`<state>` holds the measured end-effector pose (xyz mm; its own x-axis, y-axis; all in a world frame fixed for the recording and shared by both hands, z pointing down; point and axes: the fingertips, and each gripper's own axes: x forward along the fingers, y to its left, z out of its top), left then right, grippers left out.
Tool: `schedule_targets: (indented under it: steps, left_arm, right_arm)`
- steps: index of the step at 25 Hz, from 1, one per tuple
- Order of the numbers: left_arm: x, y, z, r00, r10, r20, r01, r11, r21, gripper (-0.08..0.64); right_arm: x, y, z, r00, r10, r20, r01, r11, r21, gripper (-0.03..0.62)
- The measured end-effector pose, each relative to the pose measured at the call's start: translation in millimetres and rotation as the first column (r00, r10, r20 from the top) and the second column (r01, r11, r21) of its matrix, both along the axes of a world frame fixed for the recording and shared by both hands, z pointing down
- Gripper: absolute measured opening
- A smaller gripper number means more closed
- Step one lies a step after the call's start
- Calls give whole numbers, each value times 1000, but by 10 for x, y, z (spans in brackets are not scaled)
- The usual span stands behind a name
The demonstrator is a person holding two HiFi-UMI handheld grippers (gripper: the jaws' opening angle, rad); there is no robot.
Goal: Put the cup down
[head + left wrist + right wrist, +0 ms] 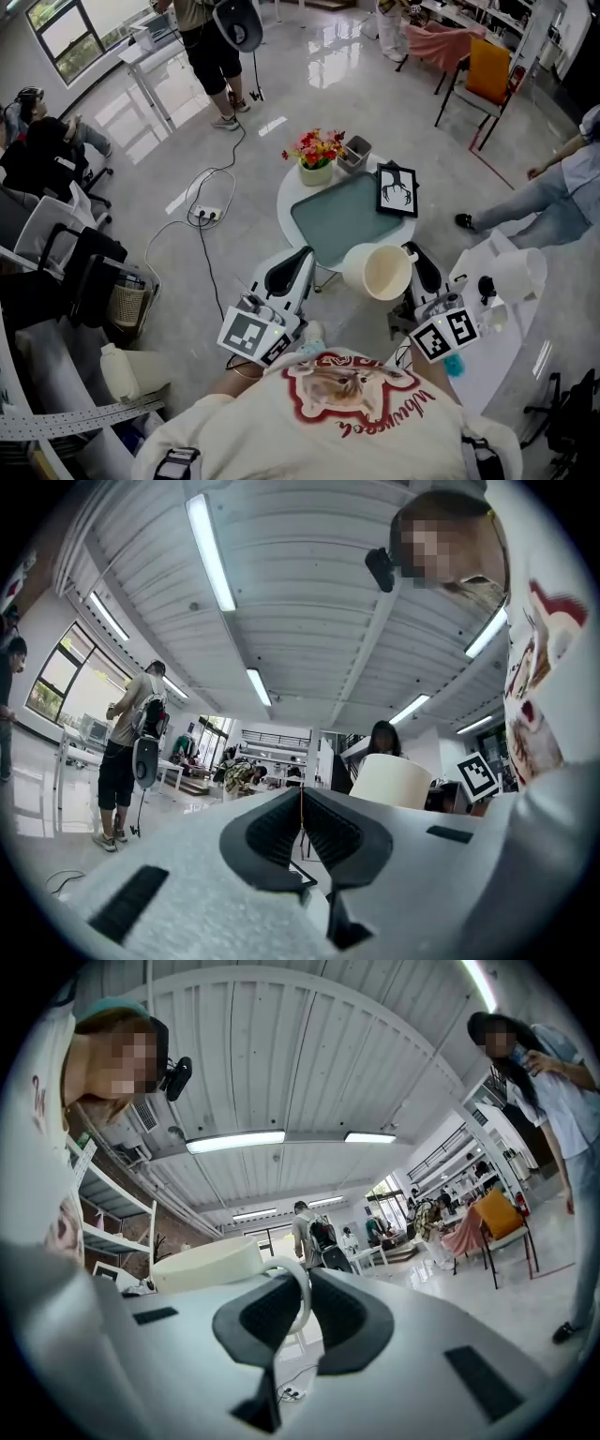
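Note:
A cream cup [378,270] hangs in the air near the front edge of the small round table [300,192], its mouth turned toward me. My right gripper [414,253] is shut on the cup's handle [300,1290], which passes between the jaws in the right gripper view; the cup's body [206,1262] lies to their left. My left gripper [302,255] is held up beside it, shut with nothing between its jaws [302,829]. In the left gripper view the cup [392,780] shows to the right, apart from that gripper.
On the table lie a teal mat [342,217], a flower pot [317,157], a grey box [354,154] and a framed picture [397,190]. A white table [511,328] with a white jug [521,272] stands at right. Cables [202,220] trail on the floor; people and chairs surround.

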<state>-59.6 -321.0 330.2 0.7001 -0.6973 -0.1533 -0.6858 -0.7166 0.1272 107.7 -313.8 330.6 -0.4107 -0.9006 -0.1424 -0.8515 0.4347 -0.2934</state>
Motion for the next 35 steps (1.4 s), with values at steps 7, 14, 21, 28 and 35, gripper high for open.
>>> schedule_targets:
  steps: [7,14,21,28,35]
  left_arm:
    - [-17,-494,55,999,41,1,-41,999,2,17]
    - [-16,-731,125,999,33,-12,-33,999,-8,17]
    - [57,-799,140,1000,2,-10,-3,1000,-27,17]
    - [99,-846,276,1000,-15,-1,15,997,-73,17]
    - [90,-882,421,999,-23,24,26,994,-108,17]
  right_arm:
    - [-4,-444,78,998,50,46,-50,999,-8,49]
    - [107,-735,128,996,91,6,-91,995,35,49]
    - [280,-988,218,996,91,-17,-90,995,35,49]
    - [340,-1307,543,994,82,-66,-82,997,-4,49]
    - [305,-1575,1128,990,84,-118,-92,994,-65,49]
